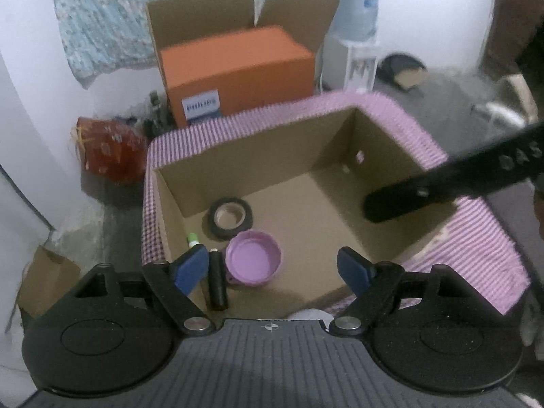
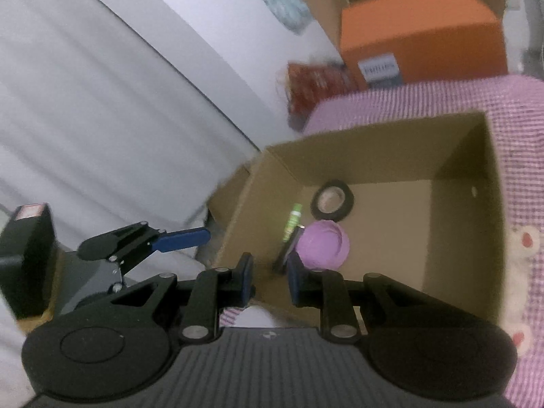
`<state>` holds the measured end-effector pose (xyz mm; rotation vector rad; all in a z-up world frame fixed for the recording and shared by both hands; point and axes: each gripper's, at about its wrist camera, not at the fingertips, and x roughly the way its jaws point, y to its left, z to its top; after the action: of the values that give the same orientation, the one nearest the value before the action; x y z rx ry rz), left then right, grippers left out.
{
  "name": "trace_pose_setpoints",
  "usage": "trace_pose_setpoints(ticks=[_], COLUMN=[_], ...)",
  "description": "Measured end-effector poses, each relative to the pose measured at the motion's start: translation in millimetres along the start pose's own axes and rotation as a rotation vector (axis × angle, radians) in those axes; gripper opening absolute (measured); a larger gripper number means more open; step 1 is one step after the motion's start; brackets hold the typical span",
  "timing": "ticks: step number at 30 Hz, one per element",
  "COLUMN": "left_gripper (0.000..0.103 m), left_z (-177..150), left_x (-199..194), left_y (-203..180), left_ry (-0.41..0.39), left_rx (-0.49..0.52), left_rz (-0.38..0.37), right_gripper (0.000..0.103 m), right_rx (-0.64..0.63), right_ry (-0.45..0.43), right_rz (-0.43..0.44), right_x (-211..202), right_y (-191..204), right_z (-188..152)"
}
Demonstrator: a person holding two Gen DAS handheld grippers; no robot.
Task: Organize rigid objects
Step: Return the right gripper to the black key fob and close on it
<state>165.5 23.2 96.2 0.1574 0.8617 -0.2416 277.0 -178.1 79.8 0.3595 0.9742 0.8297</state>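
Note:
An open cardboard box (image 1: 380, 156) stands on a purple checked cloth (image 1: 476, 238). Inside lie a black tape roll (image 1: 231, 217), a purple lid (image 1: 253, 260), a black cylinder (image 1: 217, 280) and a green tube (image 1: 193, 238). My left gripper (image 1: 272, 268) is open and empty, above the box's near edge. The right gripper's black arm (image 1: 442, 183) reaches over the box's right wall. In the right wrist view the box (image 2: 459, 238) holds the tape roll (image 2: 332, 200), purple lid (image 2: 323, 246) and green tube (image 2: 292, 221). My right gripper (image 2: 270, 280) is partly open and empty over the box's near wall. The left gripper's blue finger (image 2: 180, 239) shows at the left.
An orange box (image 1: 238, 71) sits in a larger open carton (image 1: 204, 13) behind. A red bag (image 1: 108, 149) lies to its left and a water dispenser (image 1: 357, 34) stands at the right. A small cardboard box (image 1: 44, 278) is on the floor at the left.

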Motion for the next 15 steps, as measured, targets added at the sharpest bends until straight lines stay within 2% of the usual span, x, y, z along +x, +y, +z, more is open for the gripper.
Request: trace_pose_setpoints(ticks=[5, 10, 15], left_gripper=[0.087, 0.091, 0.092], left_z=[-19.5, -44.2, -71.0], left_x=[-37.4, -53.5, -50.3], left_y=[-7.8, -19.8, -38.0], left_ry=[-0.085, -0.142, -0.144], left_rx=[-0.021, -0.027, -0.075], left_rz=[-0.023, 0.002, -0.078], right_gripper=[0.024, 0.024, 0.024], right_rx=[0.011, 0.088, 0.170], right_ry=[-0.118, -0.201, -0.236], right_rz=[0.040, 0.047, 0.024], right_x=[-54.0, -84.5, -94.6], right_y=[2.1, -11.7, -26.2], right_z=[-42.5, -97.6, -148.5])
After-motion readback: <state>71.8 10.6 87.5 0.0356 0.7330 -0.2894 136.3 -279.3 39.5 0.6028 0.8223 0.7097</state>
